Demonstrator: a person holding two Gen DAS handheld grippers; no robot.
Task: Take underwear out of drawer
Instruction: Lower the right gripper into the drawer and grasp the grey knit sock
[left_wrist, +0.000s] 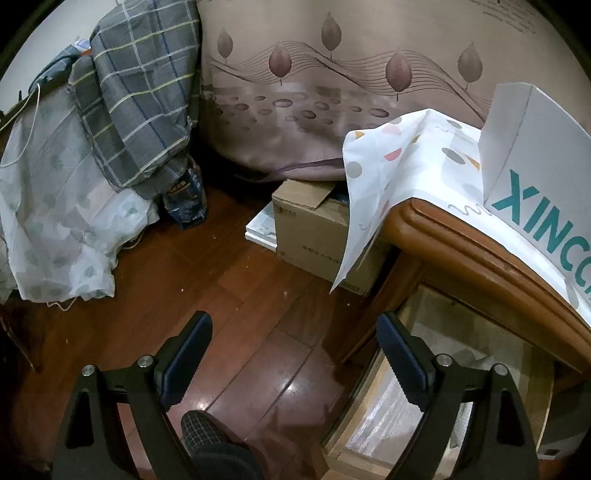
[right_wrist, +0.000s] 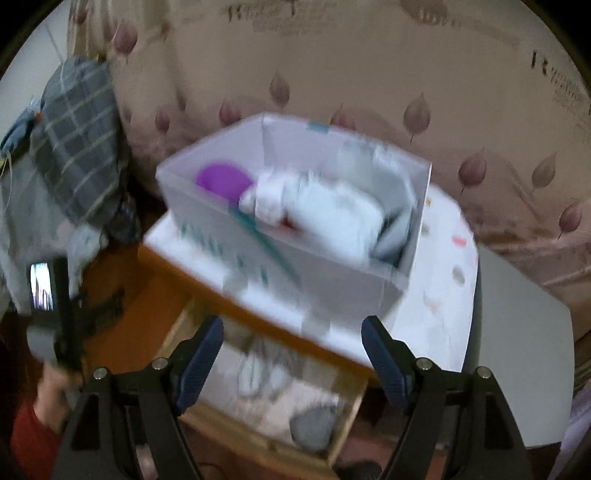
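The wooden drawer is pulled open under the cabinet top. In the blurred right wrist view it holds pale folded clothes and a grey bundle; I cannot tell which is underwear. My right gripper is open and empty above the drawer. My left gripper is open and empty over the wooden floor, left of the drawer, whose pale lining shows at the lower right. The left gripper also shows in the right wrist view, held in a hand.
A white box with a purple item and white things stands on the cloth-covered cabinet top. A cardboard box sits on the floor by the cabinet. A bed with checked bedding is at left. A curtain hangs behind.
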